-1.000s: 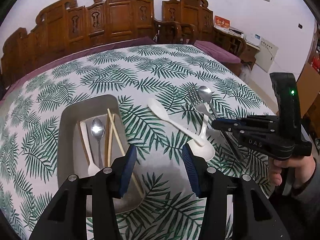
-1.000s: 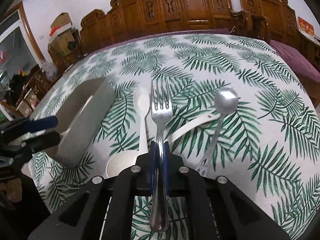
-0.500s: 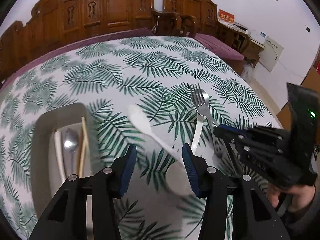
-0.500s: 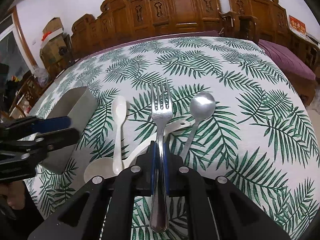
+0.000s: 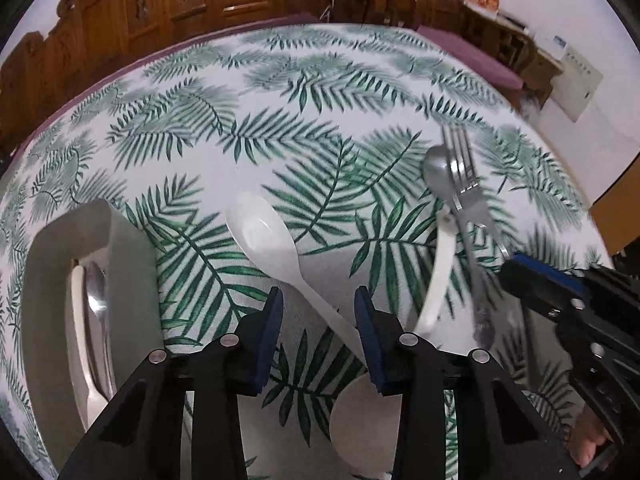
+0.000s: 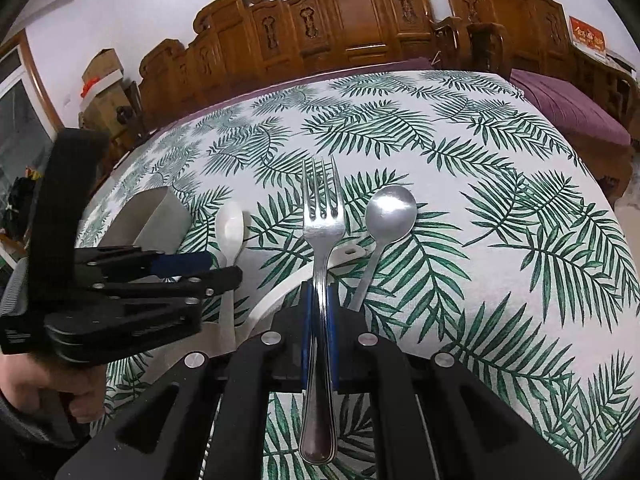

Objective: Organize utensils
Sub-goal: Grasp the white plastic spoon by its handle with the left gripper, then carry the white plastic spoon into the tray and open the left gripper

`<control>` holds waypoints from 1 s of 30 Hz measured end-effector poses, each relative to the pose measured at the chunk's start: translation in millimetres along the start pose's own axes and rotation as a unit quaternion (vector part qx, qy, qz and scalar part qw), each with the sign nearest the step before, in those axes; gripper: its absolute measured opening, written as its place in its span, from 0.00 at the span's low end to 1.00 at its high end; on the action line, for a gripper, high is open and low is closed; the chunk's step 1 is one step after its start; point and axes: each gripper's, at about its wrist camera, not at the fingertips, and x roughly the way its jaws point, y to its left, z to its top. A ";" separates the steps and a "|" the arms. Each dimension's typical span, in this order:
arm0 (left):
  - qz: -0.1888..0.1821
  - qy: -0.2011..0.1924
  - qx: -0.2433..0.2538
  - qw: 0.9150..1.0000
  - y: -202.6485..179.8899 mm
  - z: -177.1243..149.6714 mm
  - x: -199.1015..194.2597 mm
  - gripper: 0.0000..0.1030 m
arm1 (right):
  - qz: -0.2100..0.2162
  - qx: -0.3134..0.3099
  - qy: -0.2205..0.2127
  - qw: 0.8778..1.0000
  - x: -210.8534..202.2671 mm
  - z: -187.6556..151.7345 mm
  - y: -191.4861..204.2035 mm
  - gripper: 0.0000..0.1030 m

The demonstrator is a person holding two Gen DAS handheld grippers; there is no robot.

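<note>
My left gripper [image 5: 319, 312] is open, its blue pads on either side of the handle of a white plastic spoon [image 5: 266, 232] lying on the leaf-print tablecloth. A second white spoon [image 5: 436, 272] lies crossed under it to the right. My right gripper [image 6: 318, 320] is shut on a metal fork [image 6: 322, 216], held above the table; the fork also shows in the left wrist view [image 5: 460, 168]. A metal spoon [image 6: 390, 212] lies on the cloth beside the fork. The grey utensil tray [image 5: 132, 272] at left holds a metal spoon [image 5: 96, 292] and a white spoon.
The round table drops off at its right edge [image 6: 616, 208]. Carved wooden chairs [image 6: 360, 12] stand behind it. The left gripper body [image 6: 120, 292] sits close at the right gripper's left.
My left gripper has moved right and down from beside the tray to straddle the white spoon's handle. My right gripper keeps the fork and has shifted slightly.
</note>
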 end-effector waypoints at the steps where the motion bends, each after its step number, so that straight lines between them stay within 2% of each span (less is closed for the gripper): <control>1: 0.001 0.003 -0.002 1.000 0.3 -0.4 2.2 0.30 | 0.000 -0.004 0.000 1.000 -0.2 -0.7 0.8 0.09; 4: 0.002 0.007 -0.010 1.000 2.0 -2.9 6.0 0.27 | 0.000 -0.007 0.001 1.000 0.3 -2.1 1.9 0.09; 6: 0.010 0.006 -0.008 1.000 2.1 -4.7 5.8 0.21 | 0.002 -0.006 -0.001 1.000 -1.0 -1.7 3.0 0.09; 7: 0.007 0.006 -0.009 1.000 3.6 -5.6 5.4 0.15 | 0.003 -0.006 -0.003 1.000 -1.7 -1.4 3.5 0.09; 10: -0.002 0.009 -0.015 1.000 7.9 -4.8 3.5 0.07 | 0.004 -0.008 -0.004 1.000 -2.3 -1.2 5.0 0.09; 30: -0.013 -0.038 -0.004 0.999 20.4 -20.1 -54.9 0.06 | 0.013 -0.027 -0.011 0.999 -6.3 0.8 22.8 0.08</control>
